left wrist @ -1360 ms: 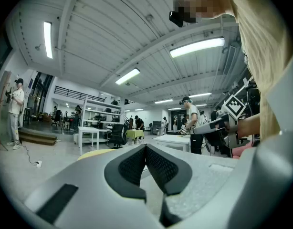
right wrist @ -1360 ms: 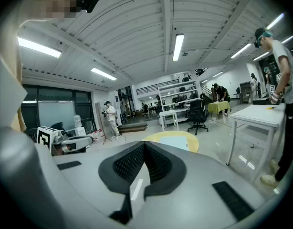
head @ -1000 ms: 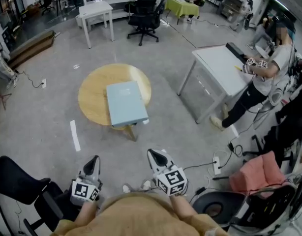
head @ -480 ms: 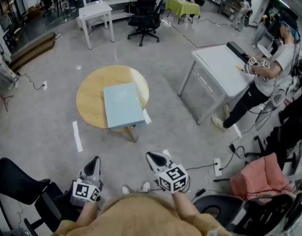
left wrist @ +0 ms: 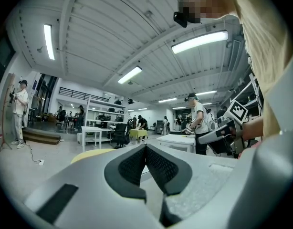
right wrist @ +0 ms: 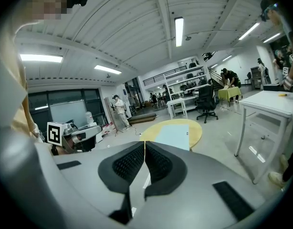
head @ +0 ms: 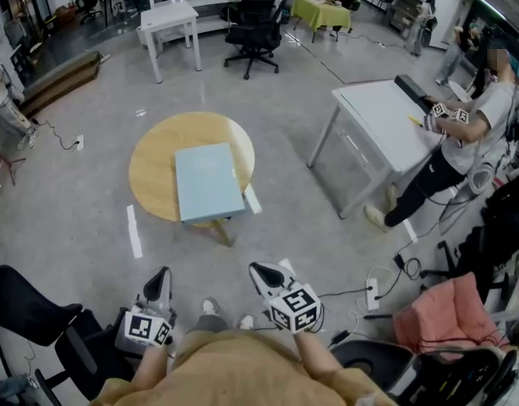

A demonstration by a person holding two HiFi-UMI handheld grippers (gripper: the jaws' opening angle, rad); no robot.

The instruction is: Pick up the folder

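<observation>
The left gripper [head: 161, 276] and the right gripper [head: 259, 269] are both held with jaws pressed together on nothing, well short of the pale blue rectangular folder [head: 209, 182]. The folder is laid flat on a round wooden table [head: 154, 163], its near edge at the table's near rim. Bare grey floor [head: 82, 218] is seen all around the table, and a white rectangular desk [head: 382, 117] is set well apart at its right.

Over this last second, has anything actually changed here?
Hardly anything. One shoe of the wearer has edged forward toward the round table, so the view shifted slightly. Nothing was taken hold of or let go: the left tongs and right tongs stay shut and empty, and the blue folder lies untouched on the table.
</observation>
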